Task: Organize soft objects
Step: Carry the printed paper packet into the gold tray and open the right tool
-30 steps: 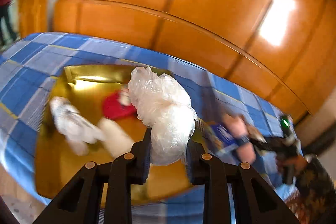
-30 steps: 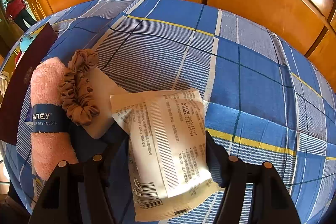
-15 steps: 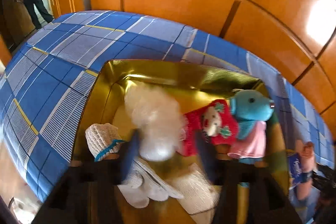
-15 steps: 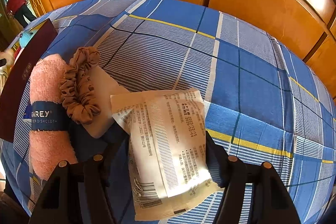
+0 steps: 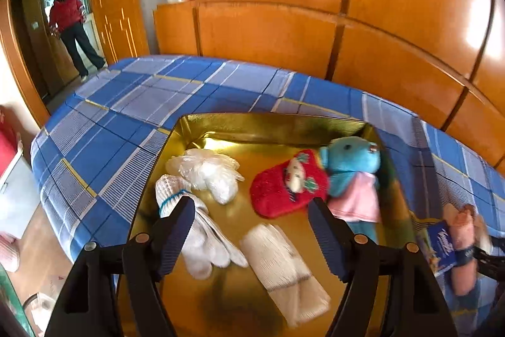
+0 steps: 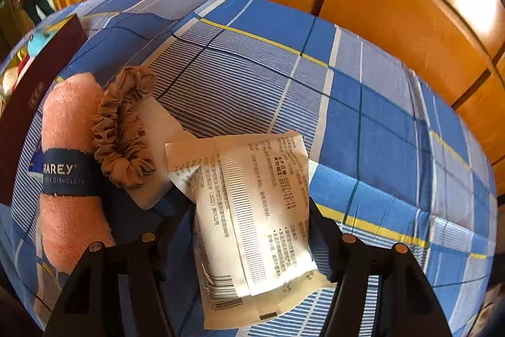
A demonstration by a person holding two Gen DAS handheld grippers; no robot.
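A gold tray (image 5: 271, 123) on the blue checked bed holds a crumpled clear plastic bag (image 5: 210, 172), a white glove (image 5: 205, 236), a rolled white cloth (image 5: 284, 264), a red plush pouch (image 5: 284, 188) and a blue plush toy (image 5: 350, 166). My left gripper (image 5: 251, 204) hovers over the tray, its jaws opening with nothing between them. The plastic bag lies loose beyond the left finger. My right gripper (image 6: 249, 207) is shut on a white printed packet (image 6: 252, 210) just above the bed. A pink rolled dishcloth (image 6: 68, 128) and a brown scrunchie (image 6: 123, 128) lie to its left.
The scrunchie rests on a flat white pad (image 6: 154, 128). The tray's dark red outer wall (image 6: 34, 90) stands left of the dishcloth. Wooden panels (image 5: 315, 37) close off the far side of the bed (image 5: 126, 103). A person (image 5: 68, 21) stands in the doorway at far left.
My left gripper let go of the plastic bag, which now lies in the tray, and tipped down over the tray. The right gripper still holds the packet and has barely moved.
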